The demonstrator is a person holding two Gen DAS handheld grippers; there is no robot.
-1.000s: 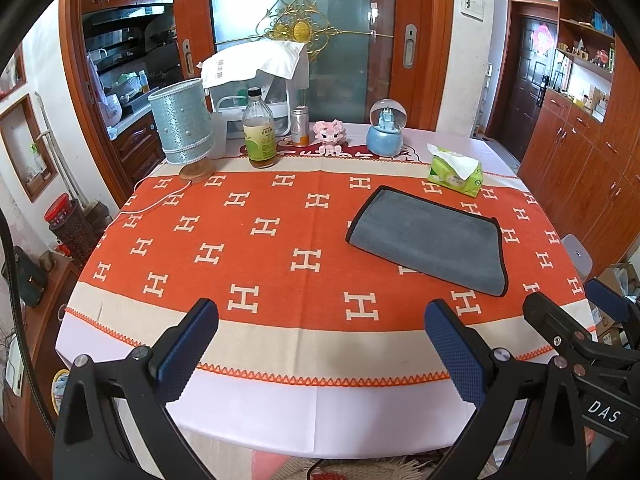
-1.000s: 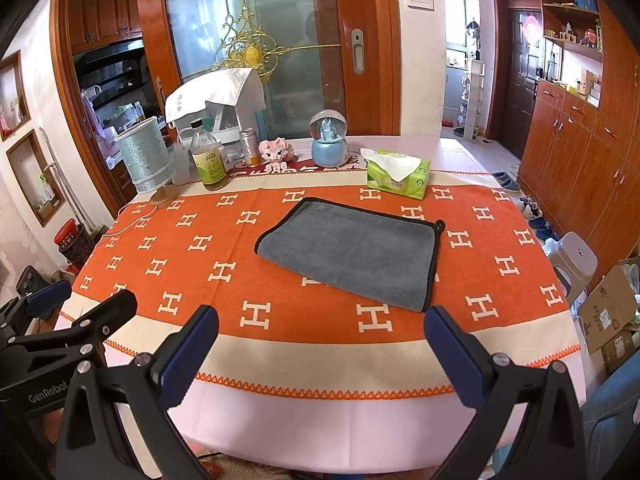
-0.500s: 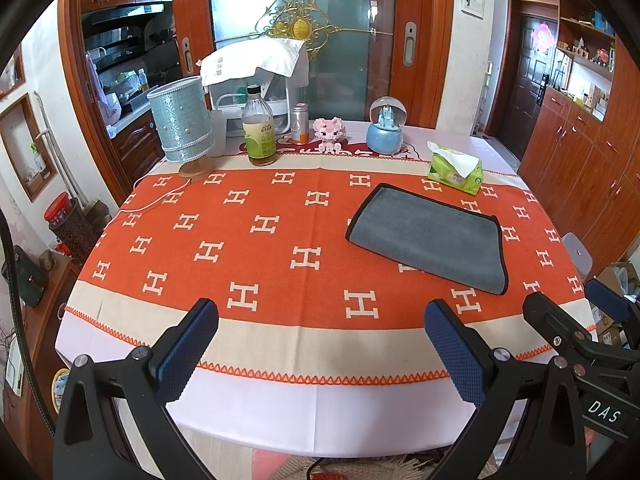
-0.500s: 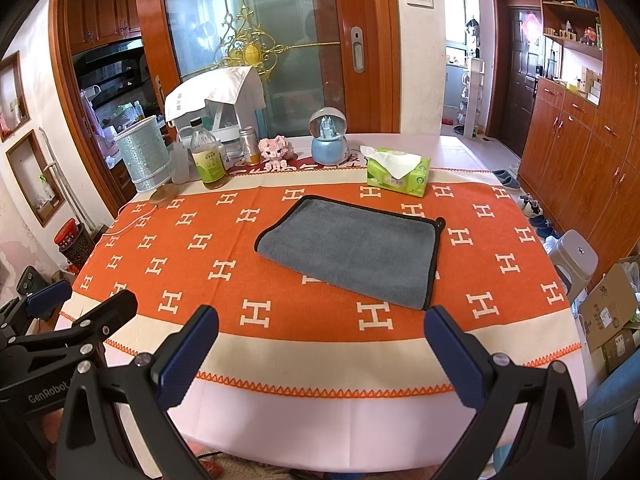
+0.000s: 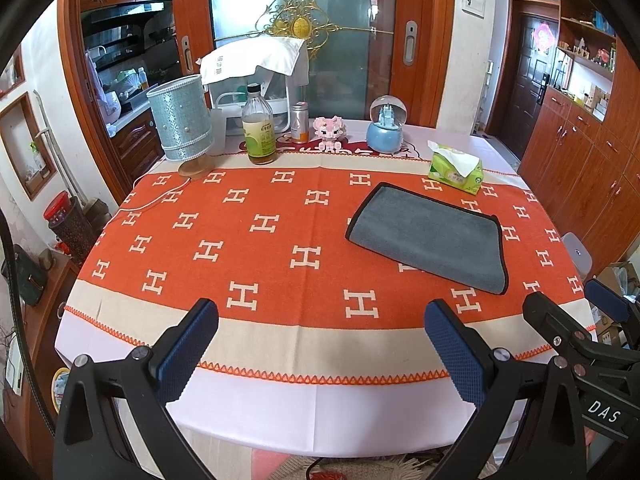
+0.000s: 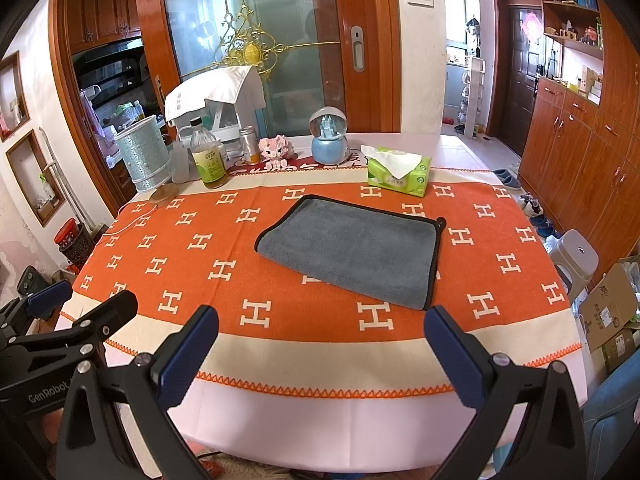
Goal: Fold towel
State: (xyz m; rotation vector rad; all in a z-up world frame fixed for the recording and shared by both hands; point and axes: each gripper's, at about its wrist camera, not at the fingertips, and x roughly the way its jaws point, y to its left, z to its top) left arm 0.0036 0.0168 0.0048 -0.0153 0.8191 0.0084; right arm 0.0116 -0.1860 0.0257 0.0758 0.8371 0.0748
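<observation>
A grey towel with black trim lies flat on the orange patterned tablecloth, right of centre in the left wrist view and central in the right wrist view. My left gripper is open and empty, held above the table's near edge, left of the towel. My right gripper is open and empty above the near edge, in front of the towel. Each gripper shows at the edge of the other's view: the right gripper and the left gripper.
Along the far edge stand a silver lamp, a bottle, a small can, a pink toy, a snow globe and a green tissue pack. A grey stool stands to the right.
</observation>
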